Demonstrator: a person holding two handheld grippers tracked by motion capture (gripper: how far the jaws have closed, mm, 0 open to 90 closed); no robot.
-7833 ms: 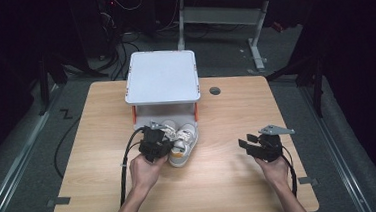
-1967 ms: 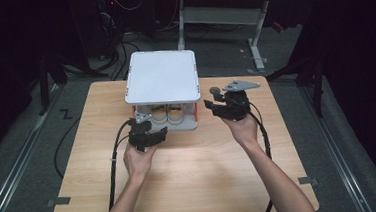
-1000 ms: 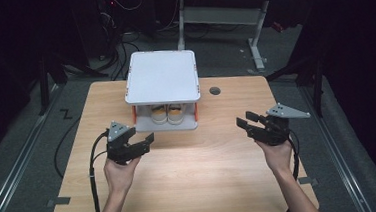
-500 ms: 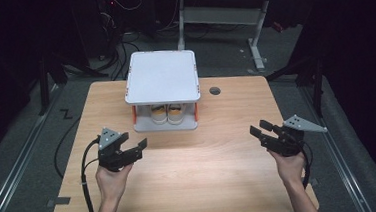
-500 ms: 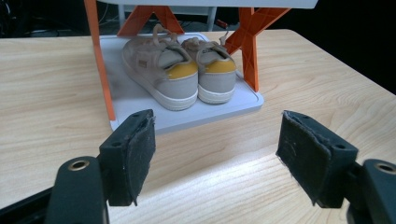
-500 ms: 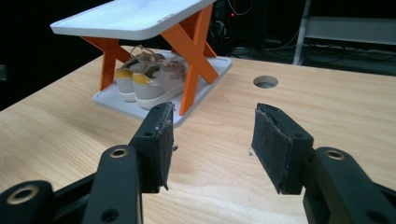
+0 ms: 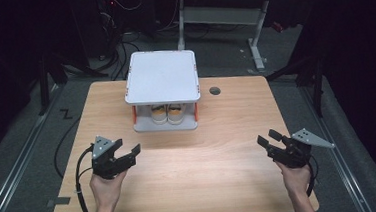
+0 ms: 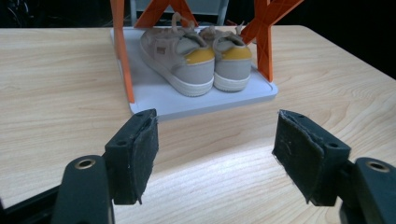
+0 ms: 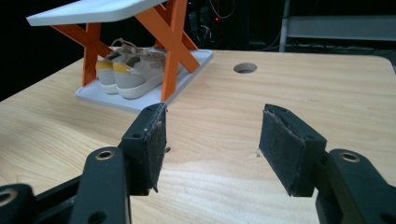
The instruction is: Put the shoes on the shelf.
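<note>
A small rack with a white top (image 7: 162,76) and orange legs stands at the back middle of the wooden table (image 7: 206,185). On its lower shelf (image 8: 154,100) sits a pair of beige shoes with yellow heels (image 7: 167,113) (image 8: 198,65) (image 9: 133,70), heels toward me. My left gripper (image 7: 127,146) (image 8: 219,154) hovers open over the near left of the table, aimed at the rack. My right gripper (image 7: 267,137) (image 9: 210,149) is at the near right; its jaws have just been opening, and nothing is between them.
A round cable hole (image 7: 215,90) (image 9: 245,68) lies in the tabletop to the right of the rack. Bare wood stretches between the two grippers and the rack. Cables trail from both grippers over the table's near edge. Dark floor and desk legs lie beyond.
Both hands have drawn back from the rack toward the near edge, the left drifting left, the right moving right and lower. The right jaws stand wider than before.
</note>
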